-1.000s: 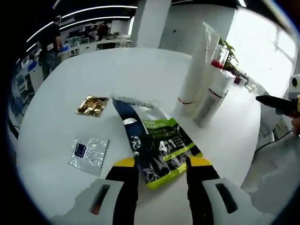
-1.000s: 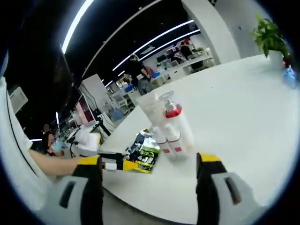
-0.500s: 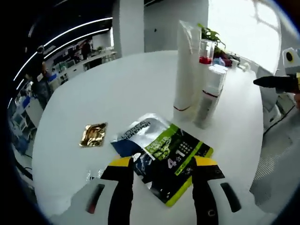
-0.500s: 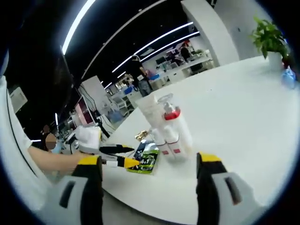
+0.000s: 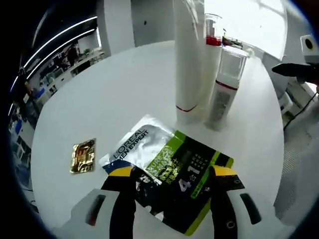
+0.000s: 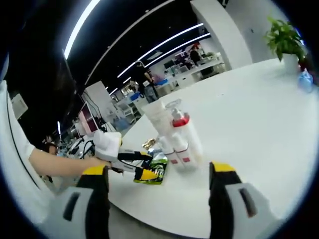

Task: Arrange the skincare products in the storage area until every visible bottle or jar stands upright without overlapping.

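Bottles stood upright on the bench already, but the sachet lay flat between the open left tool; right tool gaped empty.

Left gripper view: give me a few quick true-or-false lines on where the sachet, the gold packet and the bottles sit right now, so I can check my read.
1. The green and black sachet lies flat on the white table. True.
2. The tall white tube has tipped over. False: it stands upright beside the clear-capped bottle.
3. The gold packet lies on top of the sachet. False: it lies apart, bare table between them.
4. The left gripper has its jaws spread either side of the sachet's near end. True.
5. The red-collared pump bottle lies on its side. False: it stands behind the tube.
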